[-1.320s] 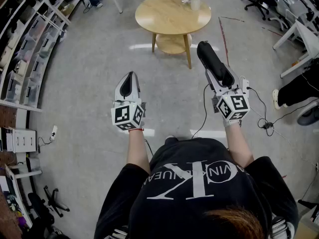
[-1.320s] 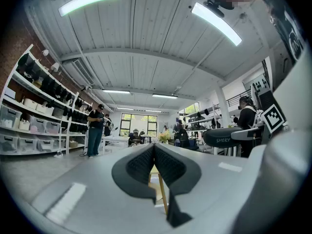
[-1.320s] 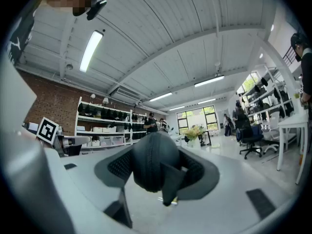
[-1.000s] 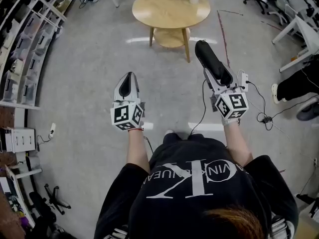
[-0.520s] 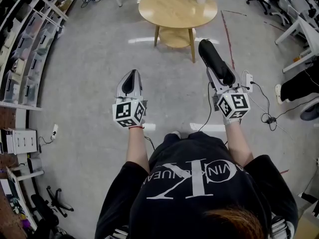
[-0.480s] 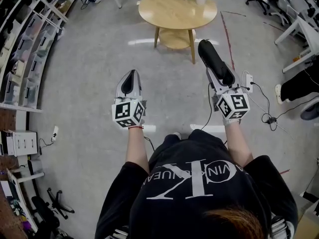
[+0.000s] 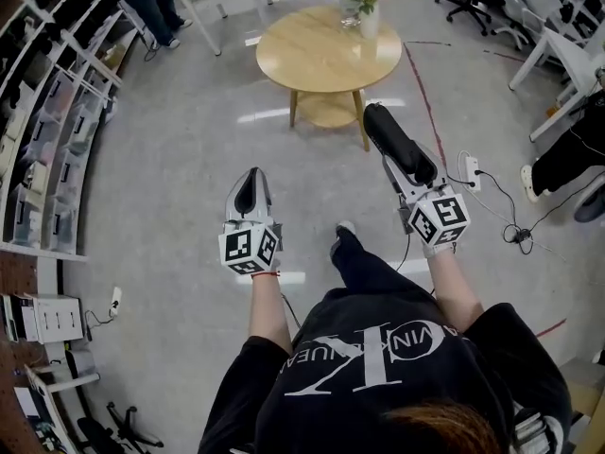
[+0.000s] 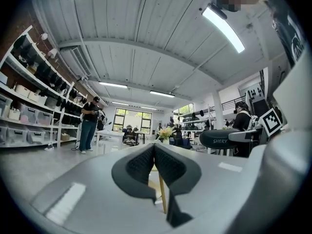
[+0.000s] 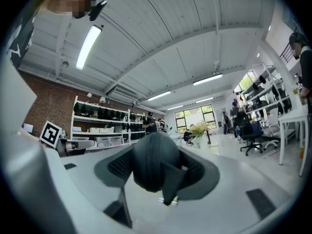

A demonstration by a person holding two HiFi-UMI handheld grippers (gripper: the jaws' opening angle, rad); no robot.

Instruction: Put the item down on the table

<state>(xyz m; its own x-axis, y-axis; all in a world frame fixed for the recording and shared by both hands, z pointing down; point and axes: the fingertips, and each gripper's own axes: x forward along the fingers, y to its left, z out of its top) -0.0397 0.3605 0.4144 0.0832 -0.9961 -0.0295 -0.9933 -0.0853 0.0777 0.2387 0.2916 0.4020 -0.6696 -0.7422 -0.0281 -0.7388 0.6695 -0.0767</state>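
item (image 7: 397, 142) isn't on the table (image 7: 312, 60) yet: it's carried in the right gripper (image 9: 155, 172), out over the floor (image 7: 161, 178) just short of the table. jaws stand wide and clamp the item's near end between the pads. the rest sticks out forward past the tips, roughly level. sensible for a carry: long axis in line with the gripper, so it doesn't lever sideways

item itself: black, oblong, rounded ends, matte. the right gripper view shows a fine knit or dimpled skin, the left gripper view shows white lettering on its side. can't pin down what it is, maybe a soft case or padded cover, the wide-angle blur doesn't help

left gripper (image 7: 249, 178): jaws together, nothing between them, held level alongside and well apart from the item. reads as idle, the task only needs one gripper

table: round, smooth light wood top, slim wooden legs, a round shelf underneath. vase (image 7: 370, 22) with yellow flowers sits at the far edge, so the near and middle parts of the top are bare. I'd take that as the drop zone. the top is hard and flat and the item looks rounded, so lay it on its long side to stop it rolling

floor is grey polished concrete, glossy with light reflections. shelving (image 7: 57, 102) with bins runs along the left wall. white cable (image 7: 496, 197) lies on the floor to the right, off the line to the table
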